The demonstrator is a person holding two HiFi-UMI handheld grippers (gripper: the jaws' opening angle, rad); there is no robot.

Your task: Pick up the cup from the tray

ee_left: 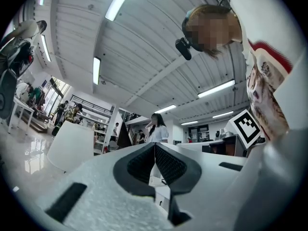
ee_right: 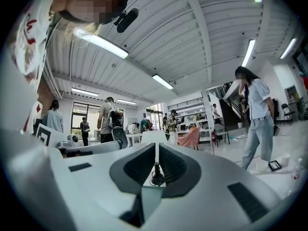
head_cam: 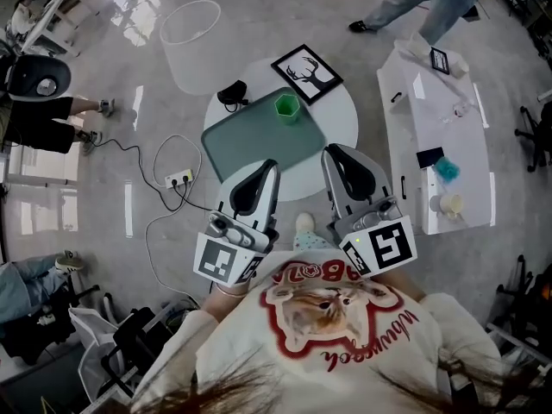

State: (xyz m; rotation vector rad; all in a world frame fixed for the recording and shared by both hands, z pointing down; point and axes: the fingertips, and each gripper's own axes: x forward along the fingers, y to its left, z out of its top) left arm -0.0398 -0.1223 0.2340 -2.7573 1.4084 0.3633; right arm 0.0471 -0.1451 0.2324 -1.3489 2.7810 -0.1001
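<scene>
A small green cup [head_cam: 287, 108] stands upright at the far right corner of a grey-green tray [head_cam: 259, 145] on a round white table [head_cam: 338, 121]. Both grippers are held close to the person's chest, short of the tray's near edge, well apart from the cup. The left gripper [head_cam: 268, 167] has its jaws shut with nothing between them, and so does the right gripper [head_cam: 331, 152]. In the left gripper view the left gripper [ee_left: 155, 148] looks out into the room, not at the cup. The right gripper [ee_right: 157, 150] in its own view does the same.
A framed deer picture [head_cam: 306, 72] and a black object [head_cam: 233, 93] lie on the round table behind the tray. A long white table [head_cam: 431, 136] with small items stands to the right. A white bin [head_cam: 190, 41] and a power strip [head_cam: 178, 178] with cables sit at the left. A person [head_cam: 414, 3] walks beyond.
</scene>
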